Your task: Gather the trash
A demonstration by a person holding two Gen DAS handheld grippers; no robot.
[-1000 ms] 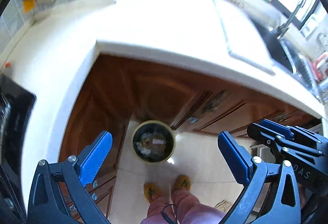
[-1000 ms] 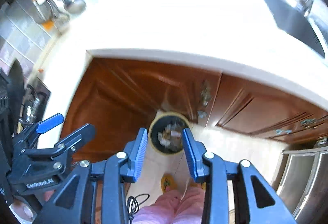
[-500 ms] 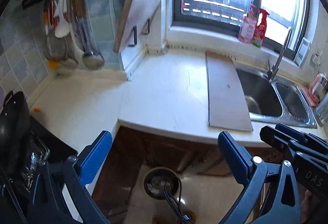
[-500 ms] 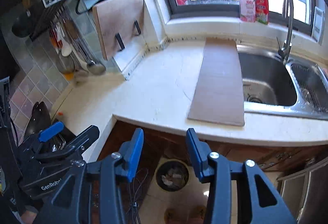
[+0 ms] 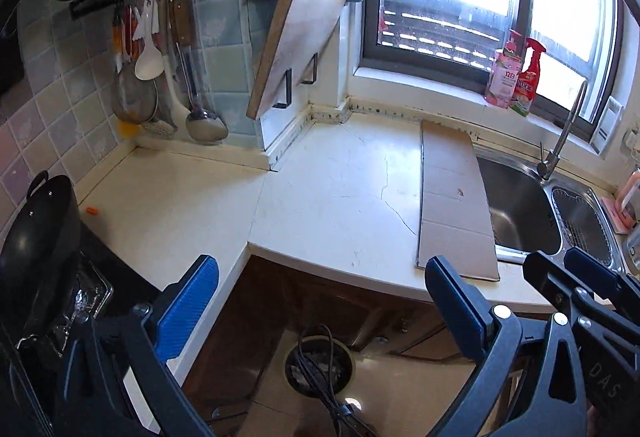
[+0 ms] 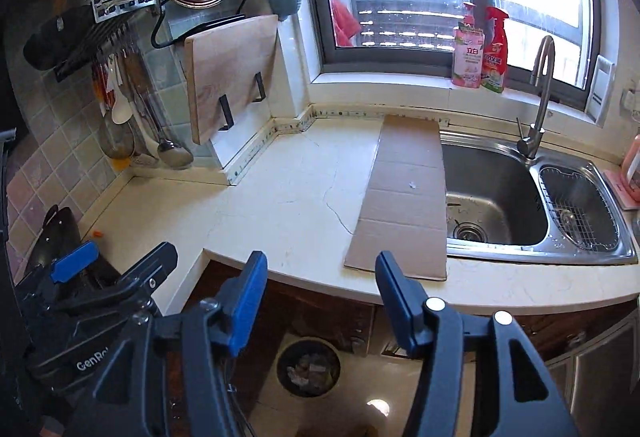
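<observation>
Your left gripper (image 5: pixel 320 311) has its fingers wide and empty; your right gripper (image 6: pixel 320 301) is opening, nothing between. The trash bin (image 6: pixel 309 367) sits on the floor below the counter (image 6: pixel 296 193), a cable (image 5: pixel 320 369) hanging across it. Cardboard (image 6: pixel 408 197) lies beside the sink (image 6: pixel 492 193).

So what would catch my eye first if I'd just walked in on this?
Probably the blue pads of the right hand-held gripper low in the foreground, its jaws opening with nothing between them. Behind it, a flat cardboard sheet lies on the pale counter beside the steel sink. On the floor below stands a round trash bin with scraps inside.
</observation>
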